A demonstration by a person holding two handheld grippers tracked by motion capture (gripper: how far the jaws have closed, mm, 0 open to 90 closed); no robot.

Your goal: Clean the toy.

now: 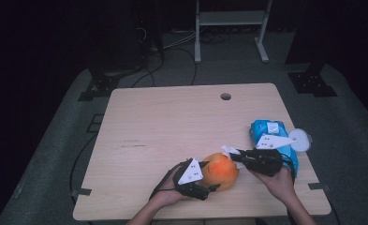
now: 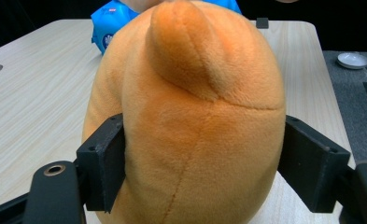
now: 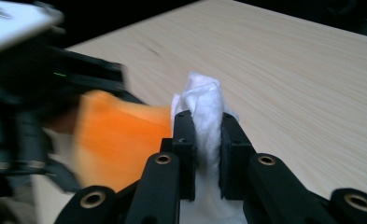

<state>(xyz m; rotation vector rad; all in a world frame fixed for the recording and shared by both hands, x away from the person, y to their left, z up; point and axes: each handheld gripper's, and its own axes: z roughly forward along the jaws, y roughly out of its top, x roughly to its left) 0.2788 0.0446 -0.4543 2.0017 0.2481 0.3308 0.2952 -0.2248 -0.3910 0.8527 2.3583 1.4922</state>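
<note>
An orange plush toy (image 1: 221, 171) sits on the wooden table (image 1: 172, 122), near the front edge. The left gripper (image 1: 209, 183) squeezes it from both sides, so the soft fur bulges between the jaws. The right gripper (image 1: 233, 154) is pinched tight on a white wipe (image 3: 203, 119). It holds the wipe right beside the toy, at its top. Behind the right hand (image 1: 279, 180) lies a blue pack of wipes (image 1: 268, 131), and a small white lid (image 1: 299, 139) sits next to it.

Lab-type recording room: dark surround, grey carpet (image 1: 55, 154), lone wooden table (image 1: 172, 122) with cable hole (image 1: 225, 96), loose floor cables (image 1: 172, 47), white metal stand (image 1: 231, 21) far side.
</note>
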